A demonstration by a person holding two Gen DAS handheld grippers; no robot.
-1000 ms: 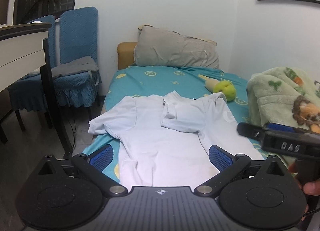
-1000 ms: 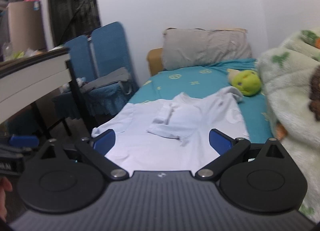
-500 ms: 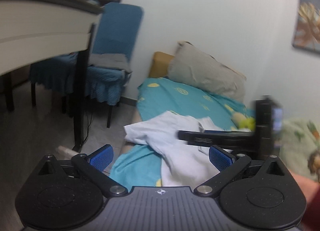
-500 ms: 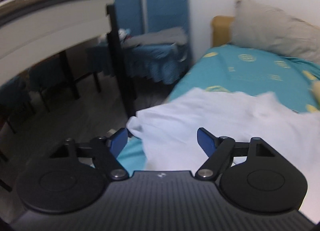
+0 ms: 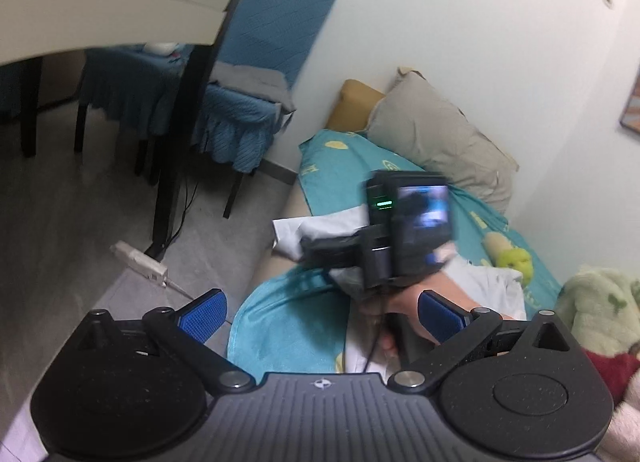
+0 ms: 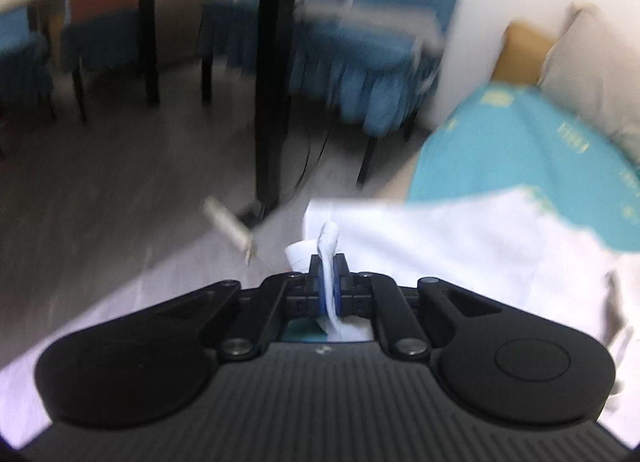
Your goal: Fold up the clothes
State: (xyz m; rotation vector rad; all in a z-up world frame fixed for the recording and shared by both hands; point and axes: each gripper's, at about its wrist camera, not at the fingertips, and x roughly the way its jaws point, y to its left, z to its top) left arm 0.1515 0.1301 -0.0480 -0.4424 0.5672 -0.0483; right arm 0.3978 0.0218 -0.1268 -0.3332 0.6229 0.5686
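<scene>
At the near left edge of the teal patterned bedsheet [image 6: 520,150], the right gripper [image 6: 328,294] has closed — its blue pads, open and empty half a second ago, are now clamped on a bunched fold of the white short-sleeved shirt [image 6: 460,246], apparently the left sleeve or its hem. The left gripper [image 5: 320,314] has not changed: its pads are spread wide apart with nothing between them, hovering above the bed's near end, with the right hand [image 5: 416,302] and its tool crossing in front. With the sleeve in hand, the first fold inward looks ready to begin — the shirt otherwise lies spread on the sheet. Farther off are a grey pillow [image 5: 440,142] against the white wall, blue-covered chairs [image 5: 256,74] left of the bed, and a black table leg [image 6: 276,74] on grey floor.
</scene>
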